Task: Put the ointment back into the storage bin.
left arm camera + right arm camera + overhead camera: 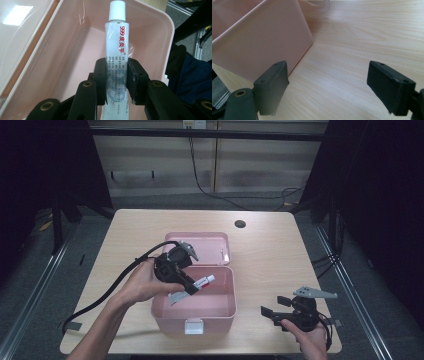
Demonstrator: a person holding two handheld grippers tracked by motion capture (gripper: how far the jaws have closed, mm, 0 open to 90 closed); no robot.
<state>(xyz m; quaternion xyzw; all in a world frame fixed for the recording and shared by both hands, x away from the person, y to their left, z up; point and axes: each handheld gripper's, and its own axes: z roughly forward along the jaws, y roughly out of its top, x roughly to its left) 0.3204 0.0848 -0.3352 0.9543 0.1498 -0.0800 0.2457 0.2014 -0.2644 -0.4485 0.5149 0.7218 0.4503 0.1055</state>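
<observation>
Where the left gripper (117, 82) clamps the white ointment tube with red lettering (117, 53) above the open pink plastic box (227, 312), its jaws hide the tube's lower print. Right gripper (329, 87) gapes wide, empty, over the pale wood-grain table (352, 37); dark surroundings.

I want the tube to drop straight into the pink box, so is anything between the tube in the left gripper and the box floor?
Nothing visible is. The left gripper holds the tube over the open pink box, whose lid lies folded back; the floor that shows around the tube is bare.
</observation>
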